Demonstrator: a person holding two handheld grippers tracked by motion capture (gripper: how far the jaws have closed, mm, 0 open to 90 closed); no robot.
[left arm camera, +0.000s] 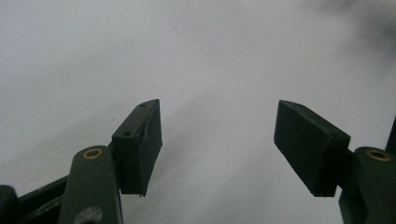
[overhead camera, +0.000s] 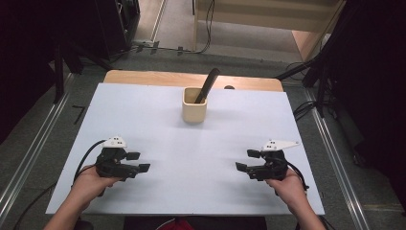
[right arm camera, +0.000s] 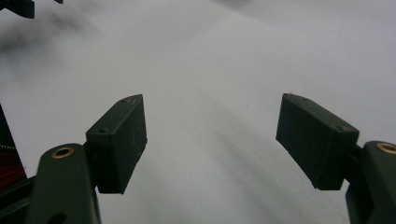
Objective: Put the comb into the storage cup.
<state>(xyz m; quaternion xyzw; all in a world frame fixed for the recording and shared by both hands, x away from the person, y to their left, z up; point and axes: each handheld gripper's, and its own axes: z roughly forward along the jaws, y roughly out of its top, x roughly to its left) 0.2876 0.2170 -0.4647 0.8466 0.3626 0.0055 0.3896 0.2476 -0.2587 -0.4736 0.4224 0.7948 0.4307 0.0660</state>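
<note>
A cream square cup [overhead camera: 194, 106] stands at the back middle of the white board [overhead camera: 158, 134], with a dark utensil handle [overhead camera: 208, 84] leaning out of it to the right. My left gripper [overhead camera: 138, 162] rests low on the board at the front left, open, jaws pointing right. My right gripper [overhead camera: 247, 160] rests at the front right, open, jaws pointing left. In the left gripper view the pads [left arm camera: 140, 144] stand wide apart over bare white board, nothing between them. The right gripper view shows the same: its pads [right arm camera: 119, 142] are spread, with nothing held.
The board lies on a wooden table [overhead camera: 143, 76]. Metal rails [overhead camera: 28, 153] run along both sides on the floor. Cables and dark stands [overhead camera: 306, 72] sit beyond the table's far edge. A small dark round spot [overhead camera: 229, 87] lies behind the cup.
</note>
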